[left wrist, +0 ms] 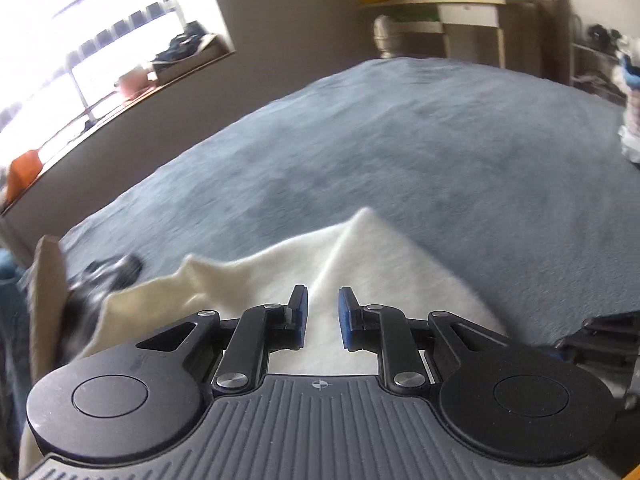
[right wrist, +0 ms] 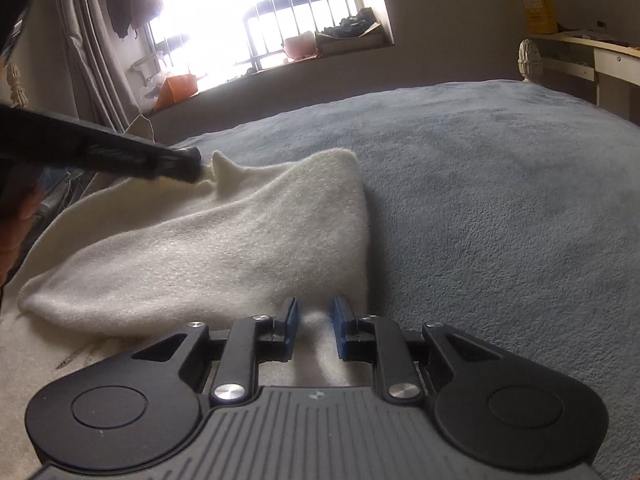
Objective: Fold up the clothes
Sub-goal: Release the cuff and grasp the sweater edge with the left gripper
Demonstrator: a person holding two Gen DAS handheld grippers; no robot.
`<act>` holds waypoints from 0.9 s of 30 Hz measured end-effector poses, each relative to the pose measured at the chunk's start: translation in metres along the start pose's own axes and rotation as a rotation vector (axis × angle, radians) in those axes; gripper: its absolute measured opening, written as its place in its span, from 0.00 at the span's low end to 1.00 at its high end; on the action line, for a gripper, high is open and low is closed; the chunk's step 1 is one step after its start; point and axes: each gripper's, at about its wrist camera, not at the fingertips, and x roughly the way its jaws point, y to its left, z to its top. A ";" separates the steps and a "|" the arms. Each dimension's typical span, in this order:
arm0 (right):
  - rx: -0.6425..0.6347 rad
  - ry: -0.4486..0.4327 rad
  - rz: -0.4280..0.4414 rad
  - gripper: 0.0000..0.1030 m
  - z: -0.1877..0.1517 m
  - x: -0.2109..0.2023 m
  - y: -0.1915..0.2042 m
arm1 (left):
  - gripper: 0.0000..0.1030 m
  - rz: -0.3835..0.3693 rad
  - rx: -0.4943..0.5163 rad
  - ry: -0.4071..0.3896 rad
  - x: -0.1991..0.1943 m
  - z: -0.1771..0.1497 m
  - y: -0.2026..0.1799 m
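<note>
I see the cream garment (right wrist: 208, 248) lying half-folded on the grey bed cover (right wrist: 500, 208). Left gripper (left wrist: 323, 316) and right gripper (right wrist: 313, 326) both stand parted, holding nothing (cloth beneath). I smooth edges before creasing.

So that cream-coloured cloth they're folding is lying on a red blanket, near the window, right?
Not quite: the blanket is grey-blue, not red, as the right wrist view shows. The cream cloth does lie on it, with the window beyond.
</note>
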 end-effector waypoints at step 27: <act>0.074 -0.040 0.057 0.17 -0.004 0.002 -0.017 | 0.14 0.066 -0.384 0.053 0.046 0.052 0.063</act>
